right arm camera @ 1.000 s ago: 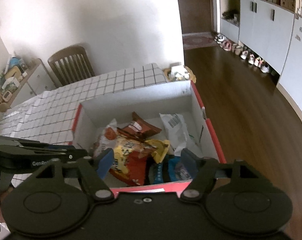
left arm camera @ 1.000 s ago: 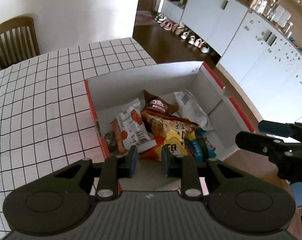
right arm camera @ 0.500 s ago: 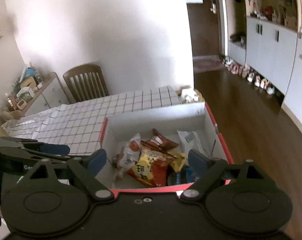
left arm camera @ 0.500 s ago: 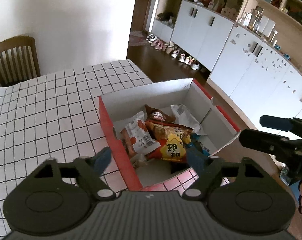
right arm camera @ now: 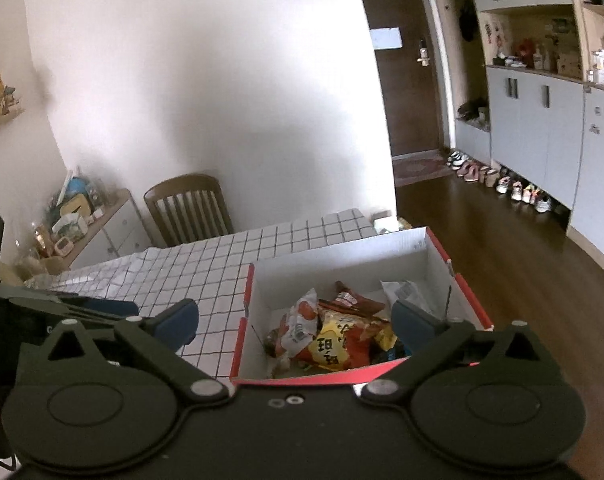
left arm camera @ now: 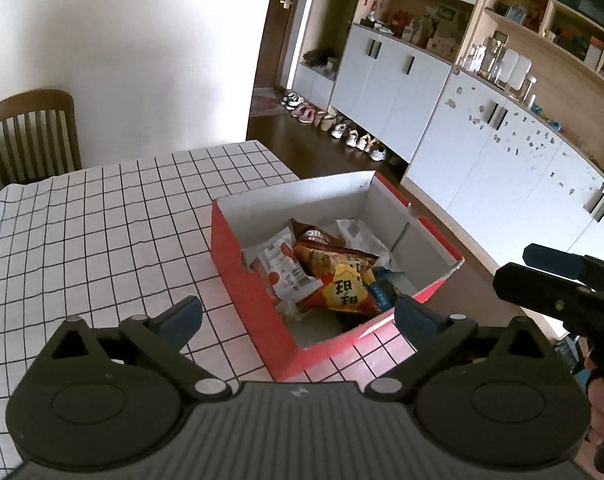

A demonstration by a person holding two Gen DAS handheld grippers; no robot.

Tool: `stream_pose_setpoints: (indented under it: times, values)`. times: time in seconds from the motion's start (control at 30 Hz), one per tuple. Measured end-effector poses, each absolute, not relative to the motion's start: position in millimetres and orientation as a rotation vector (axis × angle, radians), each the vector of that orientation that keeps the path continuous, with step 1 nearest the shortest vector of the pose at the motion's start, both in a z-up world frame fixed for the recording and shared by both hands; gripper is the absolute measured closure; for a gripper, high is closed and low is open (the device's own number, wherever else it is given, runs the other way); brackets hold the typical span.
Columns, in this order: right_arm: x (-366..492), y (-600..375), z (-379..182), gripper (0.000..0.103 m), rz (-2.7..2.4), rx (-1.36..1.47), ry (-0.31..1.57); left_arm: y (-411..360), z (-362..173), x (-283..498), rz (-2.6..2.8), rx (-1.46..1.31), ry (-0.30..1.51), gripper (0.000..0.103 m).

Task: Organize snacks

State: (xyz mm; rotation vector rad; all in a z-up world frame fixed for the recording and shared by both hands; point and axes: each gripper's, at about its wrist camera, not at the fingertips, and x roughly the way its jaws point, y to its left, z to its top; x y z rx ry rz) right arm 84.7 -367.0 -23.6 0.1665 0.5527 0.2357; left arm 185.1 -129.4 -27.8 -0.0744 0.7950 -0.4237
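A red cardboard box (left arm camera: pixel 246 276) with a white inside stands at the table's right corner; it also shows in the right wrist view (right arm camera: pixel 238 352). Several snack packets lie piled in it, among them a red and yellow bag (left arm camera: pixel 344 286) (right arm camera: pixel 330 350), a white sausage packet (left arm camera: pixel 284 266) and a brown packet (left arm camera: pixel 312 236). My left gripper (left arm camera: pixel 298 314) is open and empty, held above and in front of the box. My right gripper (right arm camera: pixel 296 320) is open and empty, also above the box's near side. It appears from the side in the left wrist view (left arm camera: pixel 550 276).
The table carries a white cloth with a black grid (left arm camera: pixel 102 232). A wooden chair (left arm camera: pixel 30 136) stands at its far side by the wall. White cabinets (left arm camera: pixel 482 140) and a row of shoes (left arm camera: pixel 334 128) line the right. A low sideboard with clutter (right arm camera: pixel 74 220) is at the left.
My left gripper has opened wide and risen back away from the box. My right gripper has also lifted and pulled back, so the box looks smaller and lower in both views.
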Motion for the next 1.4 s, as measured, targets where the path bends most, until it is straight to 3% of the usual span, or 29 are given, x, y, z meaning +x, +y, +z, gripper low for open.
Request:
stream_pose_setpoints:
  times: [1.4]
  values:
    - [44, -386, -31, 0.000, 0.144, 0.206, 0.514, -144, -15, 141, -0.418, -0.030, 0.742, 0.000]
